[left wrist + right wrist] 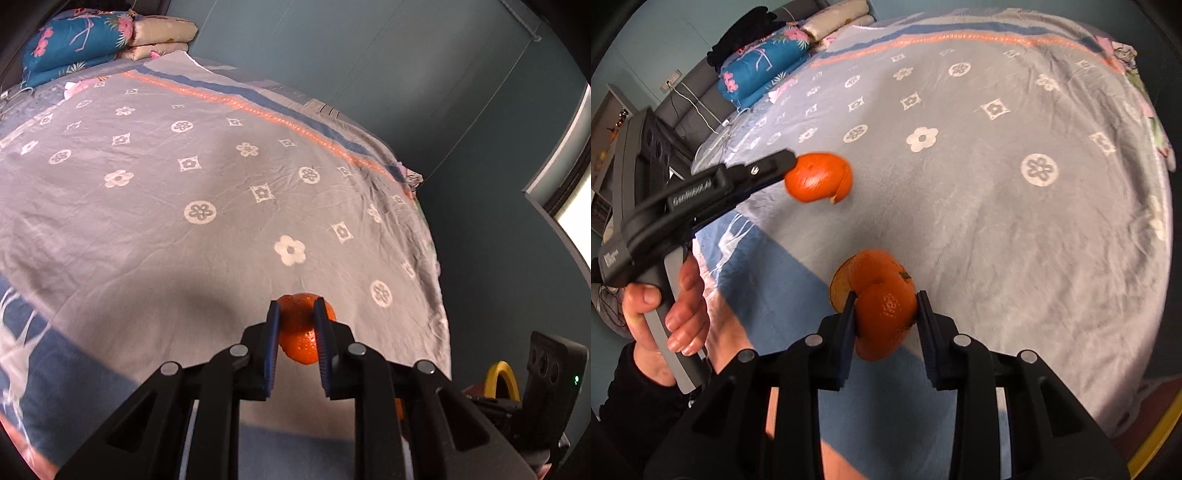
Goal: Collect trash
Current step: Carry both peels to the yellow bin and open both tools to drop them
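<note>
A piece of orange peel [300, 328] is clamped between the blue-padded fingers of the left gripper [297, 334], and it is held clear of the grey bedspread [155, 206], above the near part of the bed. The same left gripper [790, 162] is seen from the side in the right wrist view, where its peel [818, 178] is pinched at the fingertips and hangs over the left edge of the bed; its handle is gripped by a bare hand [670, 306] coming out of a dark sleeve [639, 402]. A second, larger piece of orange peel [881, 302], curled so that its pale inner side shows at the left, is grasped between the pads of the right gripper [886, 314] and is held above the near edge of the bed, where the grey flower-printed cover meets a blue patterned sheet [775, 280]. Neither peel is touching the bedding. At the far end of the bed a folded teal quilt with pink flamingos [74, 40] is stacked beside folded beige bedding [162, 35], and a black garment [746, 29] is laid over the grey headboard [687, 96]. A white cable [701, 110] is draped near the far left corner. A yellow curved object [502, 380] is partly seen low at the right of the left wrist view; what it is cannot be told.
</note>
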Motion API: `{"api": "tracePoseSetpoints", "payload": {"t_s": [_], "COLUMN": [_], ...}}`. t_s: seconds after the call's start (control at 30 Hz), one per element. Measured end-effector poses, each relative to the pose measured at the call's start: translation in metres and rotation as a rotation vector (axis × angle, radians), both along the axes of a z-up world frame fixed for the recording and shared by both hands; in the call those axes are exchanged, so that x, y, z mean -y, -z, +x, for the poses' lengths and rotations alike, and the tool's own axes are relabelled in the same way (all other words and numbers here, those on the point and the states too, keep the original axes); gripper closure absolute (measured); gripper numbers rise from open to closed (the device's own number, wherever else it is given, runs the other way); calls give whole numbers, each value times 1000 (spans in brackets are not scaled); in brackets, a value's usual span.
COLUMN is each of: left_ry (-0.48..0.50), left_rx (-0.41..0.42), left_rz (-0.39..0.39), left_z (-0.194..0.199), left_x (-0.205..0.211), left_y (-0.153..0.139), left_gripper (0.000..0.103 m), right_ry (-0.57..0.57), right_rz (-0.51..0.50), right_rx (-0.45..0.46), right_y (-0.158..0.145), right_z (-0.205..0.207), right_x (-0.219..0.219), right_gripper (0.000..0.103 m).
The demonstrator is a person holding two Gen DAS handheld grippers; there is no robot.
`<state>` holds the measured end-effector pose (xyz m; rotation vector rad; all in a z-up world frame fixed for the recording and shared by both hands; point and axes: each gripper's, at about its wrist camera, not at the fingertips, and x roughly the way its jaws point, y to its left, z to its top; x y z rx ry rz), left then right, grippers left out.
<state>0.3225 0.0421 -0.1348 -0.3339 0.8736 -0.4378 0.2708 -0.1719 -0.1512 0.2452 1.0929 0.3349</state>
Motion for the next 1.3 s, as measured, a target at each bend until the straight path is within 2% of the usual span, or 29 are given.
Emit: {"api": "tracePoseSetpoints", "payload": {"t_s": [0.23,0.53,0.57,0.6,0.7,0.9,0.97,1.03,1.07,1.13,1.17,1.2,1.3], "left_ry": [17,38,38,48,92,121,151,191,204,218,218,217,211], "left_rx": [45,100,107,118,128,79,84,50,31,1,-12,-26,-99], "left_rz": [-16,24,28,34,18,-20,25,82,103,149,169,195,286], "left_z": [-56,-119,-125,-133,-148,-153,-156,-153,-150,-145,-144,-143,-135], "left_x": [0,23,27,32,47,72,81,92,96,103,106,109,114], "left_y": [-29,-66,-70,-76,-90,-88,-86,-76,-68,-49,-40,-28,12], "left_gripper": [86,86,92,103,103,103,103,102,100,83,66,61,60], "right_ry": [29,100,112,122,148,215,233,244,254,267,274,282,284], "right_rz": [0,10,14,16,17,35,36,34,43,54,61,72,77], "right_rx": [36,100,108,118,148,184,208,218,224,226,226,223,221], "right_y": [-31,-62,-65,-69,-79,-91,-97,-99,-99,-98,-97,-95,-91], "right_z": [-51,-108,-114,-120,-134,-157,-166,-170,-174,-175,-176,-177,-179], "right_x": [23,70,76,81,95,132,144,150,157,163,167,173,179], "right_gripper": [73,73,73,73,73,73,73,73,73,72,72,72,72]}}
